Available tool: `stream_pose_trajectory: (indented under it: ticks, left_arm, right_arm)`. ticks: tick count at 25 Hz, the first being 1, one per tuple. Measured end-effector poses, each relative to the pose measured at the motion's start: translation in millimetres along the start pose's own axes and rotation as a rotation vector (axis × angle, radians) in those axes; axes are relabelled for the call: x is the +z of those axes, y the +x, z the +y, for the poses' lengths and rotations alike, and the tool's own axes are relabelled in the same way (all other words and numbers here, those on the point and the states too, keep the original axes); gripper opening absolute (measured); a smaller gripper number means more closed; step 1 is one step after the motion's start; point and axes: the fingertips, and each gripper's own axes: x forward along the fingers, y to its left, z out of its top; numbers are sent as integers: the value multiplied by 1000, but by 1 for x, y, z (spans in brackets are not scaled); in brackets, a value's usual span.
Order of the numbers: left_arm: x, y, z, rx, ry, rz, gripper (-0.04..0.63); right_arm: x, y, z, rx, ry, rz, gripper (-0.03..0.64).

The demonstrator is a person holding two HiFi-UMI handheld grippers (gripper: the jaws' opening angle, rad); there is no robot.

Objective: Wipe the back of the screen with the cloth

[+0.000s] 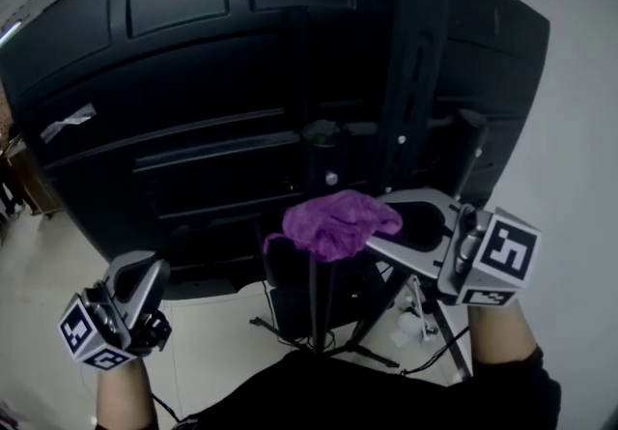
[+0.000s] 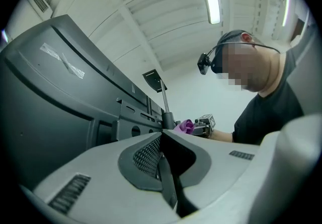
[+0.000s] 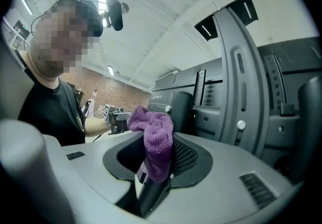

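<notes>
The large black back of the screen (image 1: 193, 100) fills the head view, fixed to a dark stand post (image 1: 321, 225). A purple cloth (image 1: 338, 221) is bunched in my right gripper (image 1: 381, 225), which is shut on it just in front of the post, below the screen's middle. In the right gripper view the cloth (image 3: 156, 142) hangs from between the jaws, with the screen back (image 3: 282, 97) to the right. My left gripper (image 1: 145, 273) is low at the left, jaws shut with nothing in them (image 2: 163, 157), beside the screen's lower edge (image 2: 60, 102).
A long black bracket arm (image 1: 415, 61) runs down the screen's back to the right of the post. The stand's tripod legs and cables (image 1: 319, 336) spread over the pale floor (image 1: 232, 331) below. A strip of tape (image 1: 68, 121) sticks to the screen's left part.
</notes>
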Motion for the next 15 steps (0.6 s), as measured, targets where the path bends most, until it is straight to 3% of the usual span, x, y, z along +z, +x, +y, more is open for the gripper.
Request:
stream_pose_trajectory:
  ticks: [7,10,13,15]
  left_arm:
    - [17,25,3,0,56,25,-6]
    - [36,55,-11,13,130,35,-6]
    - [63,99,-27,21,207,29,-6]
    - [80,133,-42,26,253,12,-6]
  right_arm:
    - [43,-27,-25,-47,-78,-47,135]
    - [70,-63,-56,-48,-95,-134,135]
    - [105,-108,-77,14,-89,-244,129]
    - [126,-137,-95,-36,-197,-252,129]
